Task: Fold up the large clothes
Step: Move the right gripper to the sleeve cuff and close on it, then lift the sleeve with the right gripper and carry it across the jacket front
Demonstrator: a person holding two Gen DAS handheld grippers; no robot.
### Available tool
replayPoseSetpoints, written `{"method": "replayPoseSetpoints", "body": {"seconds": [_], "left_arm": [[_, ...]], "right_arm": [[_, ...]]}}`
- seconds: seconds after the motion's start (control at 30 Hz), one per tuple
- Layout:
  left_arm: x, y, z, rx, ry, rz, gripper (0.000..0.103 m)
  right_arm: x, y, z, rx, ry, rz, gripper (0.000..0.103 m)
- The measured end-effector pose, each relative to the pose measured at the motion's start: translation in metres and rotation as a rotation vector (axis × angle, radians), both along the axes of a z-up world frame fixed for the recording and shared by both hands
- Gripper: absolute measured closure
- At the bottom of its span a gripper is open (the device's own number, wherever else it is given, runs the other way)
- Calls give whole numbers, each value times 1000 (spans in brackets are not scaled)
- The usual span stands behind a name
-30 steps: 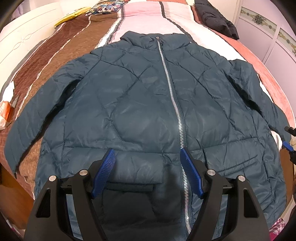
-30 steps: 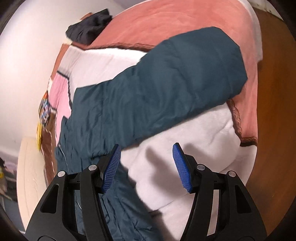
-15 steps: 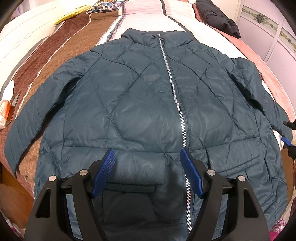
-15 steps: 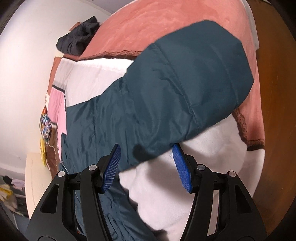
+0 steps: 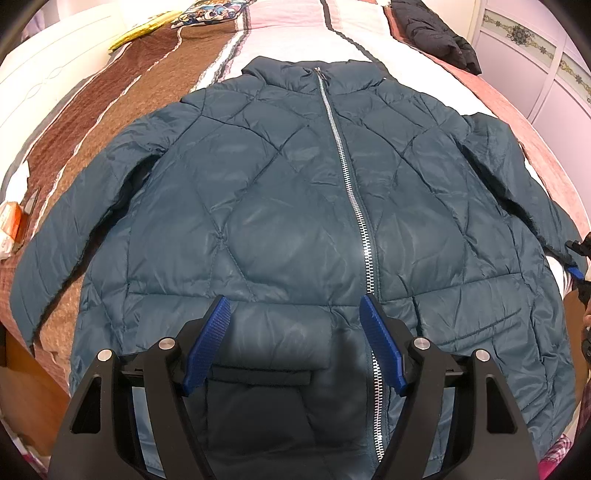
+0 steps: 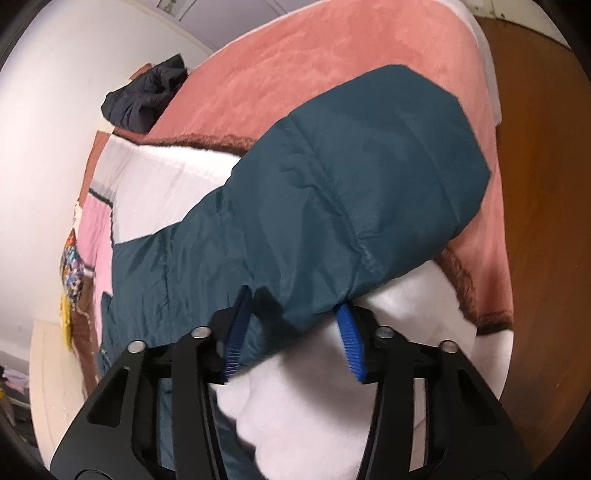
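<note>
A dark teal quilted jacket (image 5: pixel 295 206) lies flat, front up and zipped, on the bed, collar at the far end. My left gripper (image 5: pixel 295 332) is open and empty, hovering above the jacket's lower hem near the zipper. My right gripper (image 6: pixel 293 325) is open with its jaws on either side of the edge of the jacket's right sleeve (image 6: pixel 351 206), the fabric between the blue pads. In the left wrist view that gripper (image 5: pixel 576 266) shows at the sleeve's cuff on the far right.
The bed has a striped brown, pink and white blanket (image 5: pixel 110 96) and a salmon cover (image 6: pixel 332 74). A black garment (image 5: pixel 436 33) lies at the far right corner. A wooden bed frame (image 6: pixel 546 221) edges the right side. An orange box (image 5: pixel 11 221) sits at the left.
My right gripper has moved forward onto the sleeve, so the sleeve edge now sits between its jaws. My left gripper has shifted slightly; the jacket lies as before.
</note>
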State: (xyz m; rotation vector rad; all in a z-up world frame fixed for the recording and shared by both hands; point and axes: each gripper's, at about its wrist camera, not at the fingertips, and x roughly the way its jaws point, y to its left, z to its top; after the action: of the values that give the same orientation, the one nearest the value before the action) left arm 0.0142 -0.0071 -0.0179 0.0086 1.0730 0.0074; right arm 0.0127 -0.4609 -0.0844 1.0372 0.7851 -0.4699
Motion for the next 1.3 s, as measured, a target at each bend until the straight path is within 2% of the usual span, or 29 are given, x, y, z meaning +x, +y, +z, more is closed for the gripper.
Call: {"method": "replayPoseSetpoints", "body": {"seconds": [0.1,0.27,0.47,0.73,0.87,1.13,1.2,1.3], "left_arm": [[1,2,0,1,-5,3,32],[4,9,3,-6,-9,15,32],[6,14,6,-18,-17,26,32],[5,22,8,-42,-24,46,32],[3,29,8,-55,-32,58,32],[2,58,9,-63,-37,130,32],[2,68,8,-58,-38,160,32],[2,85,5,-64,-34,203,32]], "right_arm": [[3,-4,9,-70,-12,-6,89],[18,4,62,-276,-104,52,94],[46,41,132,-419,-263,187,96],[87,120,187,-460,-427,409,96],[108,179,207,-465,-507,562,96],[147,310,219,-507,-594,905,96],[156,341,212,-523,-590,987,96],[166,395,186,-535,-537,1110,96]]}}
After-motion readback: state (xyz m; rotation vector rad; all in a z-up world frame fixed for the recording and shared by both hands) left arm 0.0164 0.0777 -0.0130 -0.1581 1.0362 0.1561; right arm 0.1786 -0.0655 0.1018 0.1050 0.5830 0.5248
